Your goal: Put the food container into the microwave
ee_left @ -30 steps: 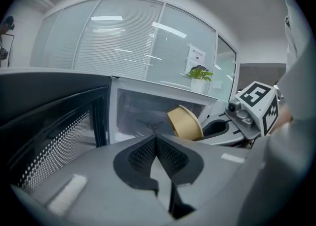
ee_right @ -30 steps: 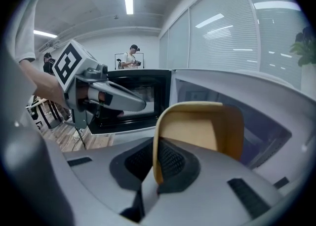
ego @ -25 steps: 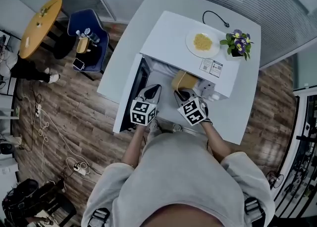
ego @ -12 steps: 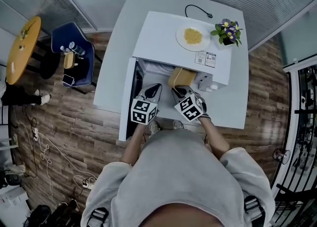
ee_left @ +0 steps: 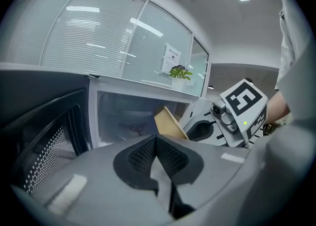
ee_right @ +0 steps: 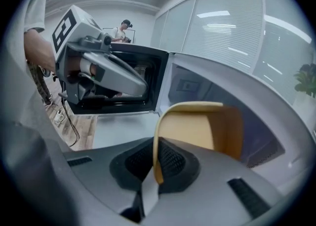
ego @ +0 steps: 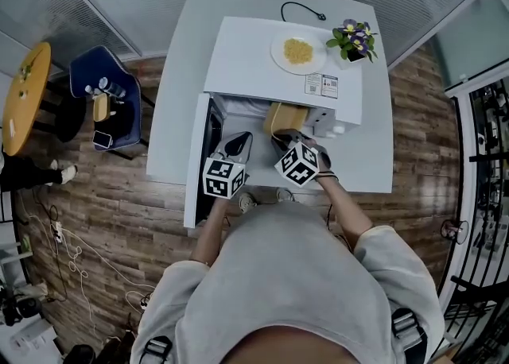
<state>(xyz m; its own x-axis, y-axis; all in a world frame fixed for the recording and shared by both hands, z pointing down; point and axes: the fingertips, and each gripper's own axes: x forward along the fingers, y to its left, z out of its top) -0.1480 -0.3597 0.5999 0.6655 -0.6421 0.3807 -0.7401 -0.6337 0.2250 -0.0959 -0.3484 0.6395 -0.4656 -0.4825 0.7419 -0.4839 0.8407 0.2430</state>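
A yellow food container [ego: 284, 119] is tilted at the mouth of the white microwave [ego: 246, 60], whose door [ego: 200, 165] swings open to the left. My right gripper [ego: 285, 145] is shut on the container's near wall [ee_right: 197, 127], the thin rim pinched between its pads [ee_right: 170, 161]. My left gripper [ego: 235, 145] hangs shut and empty in front of the opening, just left of the container [ee_left: 169, 123]. In the left gripper view its pads [ee_left: 140, 153] touch, and the lit cavity [ee_left: 128, 116] lies ahead.
On the microwave's top sit a plate of yellow food [ego: 297, 51] and a potted flower [ego: 351, 39]; a black cable [ego: 301, 13] lies behind. The white table [ego: 175, 116] carries the microwave. A blue chair [ego: 111, 104] and a yellow round table [ego: 20, 96] stand on the left.
My right gripper has carried the container a little further toward the microwave opening. The left gripper stays shut beside it, hardly moved. The head view has shifted.
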